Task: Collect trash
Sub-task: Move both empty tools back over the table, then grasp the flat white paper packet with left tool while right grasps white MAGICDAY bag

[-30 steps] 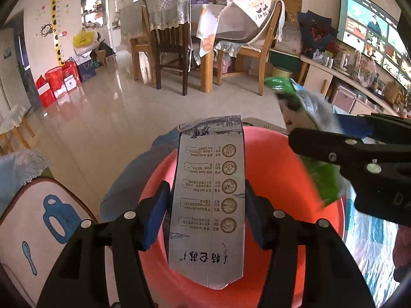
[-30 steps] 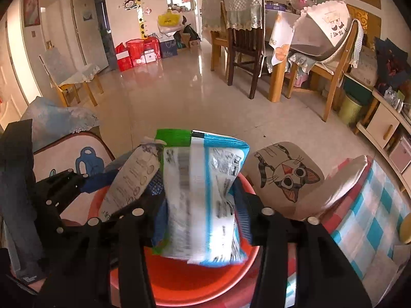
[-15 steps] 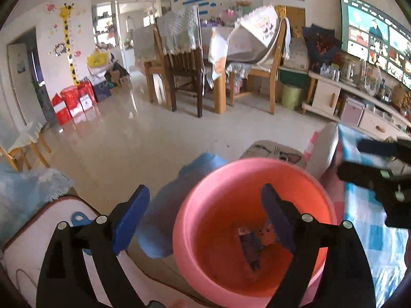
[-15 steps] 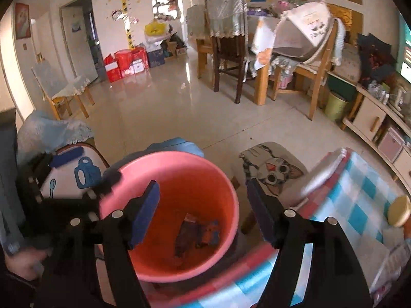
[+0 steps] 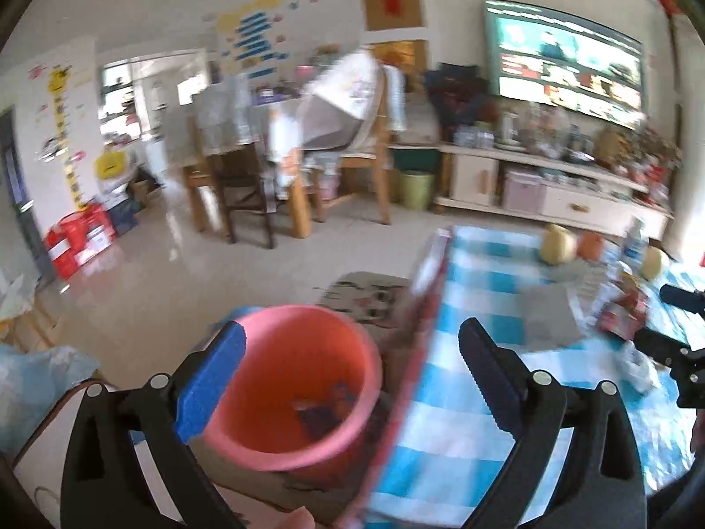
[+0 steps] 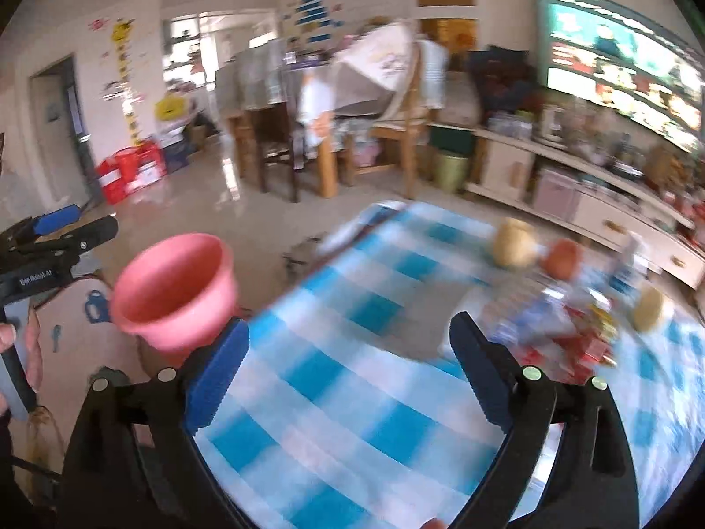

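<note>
We see both the left hand-held gripper (image 5: 352, 366) and right hand-held gripper (image 6: 348, 357) released; the pink bucket (image 5: 291, 392) sits lower centre beside the checked surface (image 6: 352, 396).

A bright living and dining room with pale walls and a glossy light tile floor (image 5: 145, 282) that reflects daylight. At the far side, a doorway (image 6: 207, 44) opens onto a lit back room. A yellow giraffe height chart (image 5: 66, 132) hangs on the left wall, with red boxes (image 5: 79, 238) on the floor beneath it. A wooden dining table (image 5: 299, 189) with cloth-draped chairs stands mid-room. On the right wall, a large television (image 5: 568, 61) is switched on above a long, low white cabinet (image 5: 551, 194) crowded with small items. A green bin (image 5: 416, 189) sits beside that cabinet.
</note>
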`<control>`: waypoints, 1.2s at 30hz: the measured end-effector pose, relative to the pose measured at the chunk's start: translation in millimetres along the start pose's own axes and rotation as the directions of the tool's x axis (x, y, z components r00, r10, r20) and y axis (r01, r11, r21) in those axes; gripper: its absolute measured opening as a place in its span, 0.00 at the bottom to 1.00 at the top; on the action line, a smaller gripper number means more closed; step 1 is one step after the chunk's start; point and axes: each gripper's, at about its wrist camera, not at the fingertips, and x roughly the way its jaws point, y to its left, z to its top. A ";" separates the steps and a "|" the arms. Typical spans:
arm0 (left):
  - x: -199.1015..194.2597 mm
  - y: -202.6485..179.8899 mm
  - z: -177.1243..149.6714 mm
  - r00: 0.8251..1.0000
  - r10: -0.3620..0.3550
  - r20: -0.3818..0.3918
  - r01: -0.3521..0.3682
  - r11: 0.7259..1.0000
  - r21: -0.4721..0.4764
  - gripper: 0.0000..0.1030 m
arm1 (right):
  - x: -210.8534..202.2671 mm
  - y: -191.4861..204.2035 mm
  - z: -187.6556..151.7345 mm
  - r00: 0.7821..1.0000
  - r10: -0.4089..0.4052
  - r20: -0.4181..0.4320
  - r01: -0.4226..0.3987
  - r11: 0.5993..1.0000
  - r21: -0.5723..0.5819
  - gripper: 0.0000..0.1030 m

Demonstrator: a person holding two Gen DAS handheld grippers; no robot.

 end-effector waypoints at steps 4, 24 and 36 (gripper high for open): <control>13.5 -62.5 -5.9 0.996 -0.082 -0.045 0.084 0.995 0.051 0.94 | -34.5 -65.6 -33.2 0.991 -0.137 0.008 0.136 0.988 0.075 0.96; 84.1 -260.5 -17.8 0.967 -0.253 -0.044 0.256 0.943 0.213 0.94 | -44.9 -194.0 -116.5 0.967 -0.241 -0.089 0.254 0.944 0.210 0.96; 152.8 -250.3 -28.4 0.945 -0.285 -0.161 0.307 0.942 0.137 0.94 | 47.0 -143.0 -104.9 0.980 -0.135 -0.149 0.152 0.983 0.106 0.96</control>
